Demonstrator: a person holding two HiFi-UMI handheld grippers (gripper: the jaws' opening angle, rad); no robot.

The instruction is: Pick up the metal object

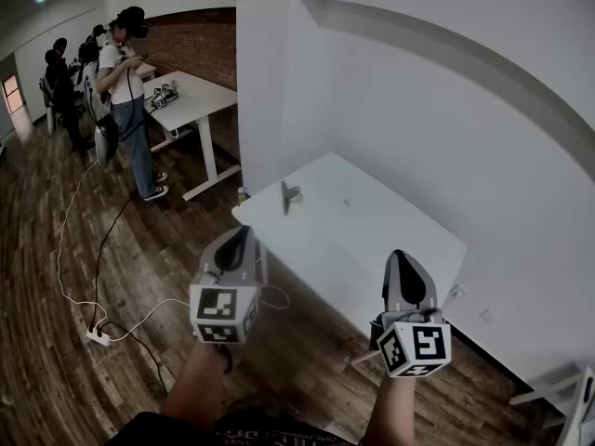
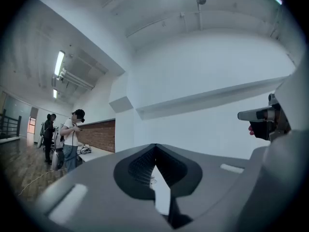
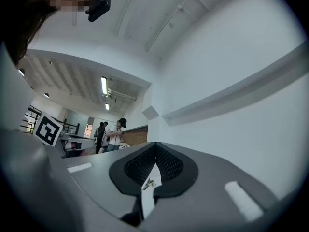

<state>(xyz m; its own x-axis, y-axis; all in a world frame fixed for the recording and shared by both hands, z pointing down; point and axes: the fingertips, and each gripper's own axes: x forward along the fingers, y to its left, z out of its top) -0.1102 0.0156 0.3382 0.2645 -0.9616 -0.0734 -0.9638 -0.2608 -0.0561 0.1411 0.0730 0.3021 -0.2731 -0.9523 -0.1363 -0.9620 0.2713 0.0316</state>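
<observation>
A small, angular, dull-grey metal object (image 1: pixel 291 196) stands near the far left corner of a smooth white rectangular table (image 1: pixel 372 240). The left gripper (image 1: pixel 244 232) and the right gripper (image 1: pixel 400 255), with ribbed black pads (image 3: pixel 140 166), are both pressed together, empty, well apart from it.

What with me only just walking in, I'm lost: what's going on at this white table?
A person stands at a white table with a tool in each hand. The left hand-held gripper and the right hand-held gripper are both shut and empty, held up short of the task's target. The metal object lies untouched near the table's far left corner. The pick-up has not begun. In the background, other people stand by a second table.
</observation>
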